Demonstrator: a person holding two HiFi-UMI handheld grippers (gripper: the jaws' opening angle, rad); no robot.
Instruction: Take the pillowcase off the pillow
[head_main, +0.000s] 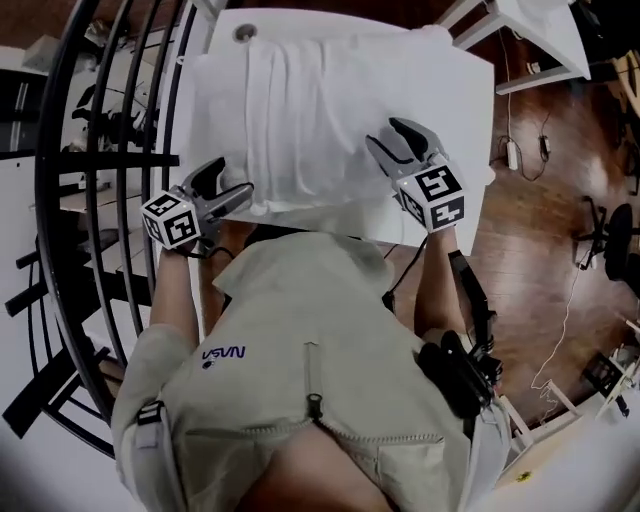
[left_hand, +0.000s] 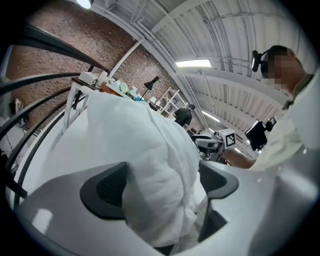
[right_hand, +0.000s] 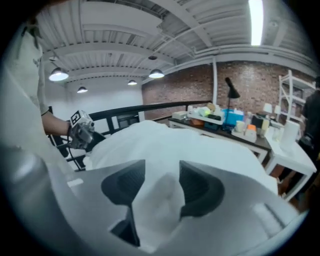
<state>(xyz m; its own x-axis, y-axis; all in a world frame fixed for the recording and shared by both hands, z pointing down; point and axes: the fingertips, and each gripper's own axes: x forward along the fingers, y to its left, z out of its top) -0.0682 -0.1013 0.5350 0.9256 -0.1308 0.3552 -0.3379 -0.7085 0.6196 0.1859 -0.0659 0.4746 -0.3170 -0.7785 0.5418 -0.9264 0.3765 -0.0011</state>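
Though within easy reach on the table (head_main: 300, 22) at upper centre, looks barely begun: pillowcase (head_main: 320, 110) fully on the pillow (left_hand: 150, 165); with left gripper (head_main: 232, 180) jaws spread round its lower-left corner, right gripper (head_main: 385, 135) jaws parted about a loose fold; stripping all left.

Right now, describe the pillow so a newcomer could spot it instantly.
Find the white table beside the black curved railing. The pillow lies on it, with the left gripper and the right gripper at its near corners. It's the only puffy, creased white thing on the flat tabletop.
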